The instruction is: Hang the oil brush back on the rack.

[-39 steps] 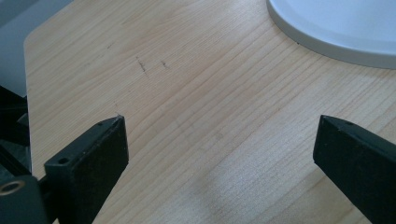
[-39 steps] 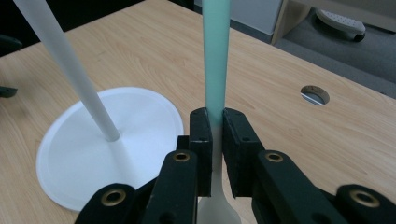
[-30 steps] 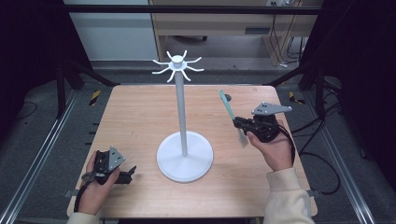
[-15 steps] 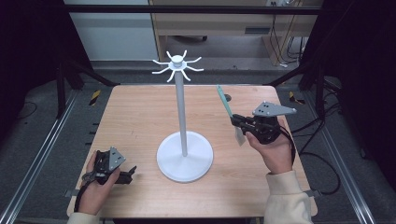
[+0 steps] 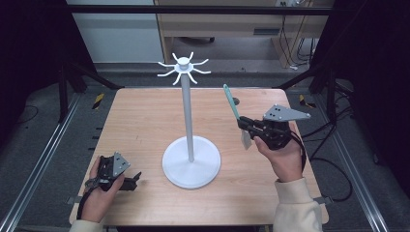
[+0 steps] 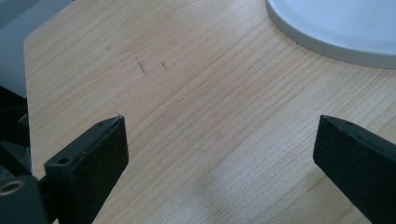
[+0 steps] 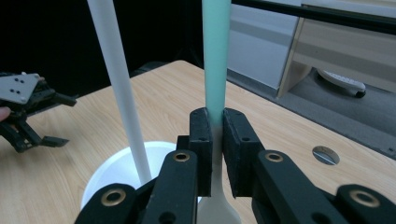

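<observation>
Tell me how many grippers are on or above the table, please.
2. The left gripper rests low at the table's near left corner, jaws open. The right gripper is raised at the right side, shut on a green-handled utensil, beside the white stand.

Stand (image 5: 191, 164) mid-table (image 5: 140, 121), between tongs

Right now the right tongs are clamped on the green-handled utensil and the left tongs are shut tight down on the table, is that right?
Not quite. The left tongs are open: the left gripper view shows their jaws spread wide apart over bare table, gripping nothing. The rest holds: the right tongs are clamped on the green-handled utensil, as the right gripper view shows.
</observation>
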Available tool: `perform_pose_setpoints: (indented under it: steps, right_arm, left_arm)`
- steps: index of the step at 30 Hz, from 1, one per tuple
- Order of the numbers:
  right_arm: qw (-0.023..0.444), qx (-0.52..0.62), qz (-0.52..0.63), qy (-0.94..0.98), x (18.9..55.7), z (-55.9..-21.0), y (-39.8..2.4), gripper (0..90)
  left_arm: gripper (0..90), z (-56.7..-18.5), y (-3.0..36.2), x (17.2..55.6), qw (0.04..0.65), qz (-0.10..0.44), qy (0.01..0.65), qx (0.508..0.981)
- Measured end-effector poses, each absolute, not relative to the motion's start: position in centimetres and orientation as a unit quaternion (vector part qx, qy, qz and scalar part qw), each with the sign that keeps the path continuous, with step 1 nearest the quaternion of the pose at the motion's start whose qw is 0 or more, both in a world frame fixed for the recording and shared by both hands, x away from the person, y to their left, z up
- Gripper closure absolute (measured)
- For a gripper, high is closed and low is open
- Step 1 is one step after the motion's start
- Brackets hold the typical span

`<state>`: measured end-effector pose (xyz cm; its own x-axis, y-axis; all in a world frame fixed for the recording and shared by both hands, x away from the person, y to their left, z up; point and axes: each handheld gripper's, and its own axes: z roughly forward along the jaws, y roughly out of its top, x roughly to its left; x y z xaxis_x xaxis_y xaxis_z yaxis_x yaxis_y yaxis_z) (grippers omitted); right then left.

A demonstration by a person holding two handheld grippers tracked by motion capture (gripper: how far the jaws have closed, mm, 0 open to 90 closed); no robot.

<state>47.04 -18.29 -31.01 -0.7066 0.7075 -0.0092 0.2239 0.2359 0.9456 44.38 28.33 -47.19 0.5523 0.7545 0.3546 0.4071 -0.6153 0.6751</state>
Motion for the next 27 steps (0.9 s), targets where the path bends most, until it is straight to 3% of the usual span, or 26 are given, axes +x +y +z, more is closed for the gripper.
perform_pose_setpoints:
  steps: [27]
  right_arm:
    - [0.223,0.276,0.582,0.732,45.0,-28.6,-17.0,82.5]
  left_arm:
    - [2.8,-47.3,28.2,44.4,0.267,0.320,0.344,0.841]
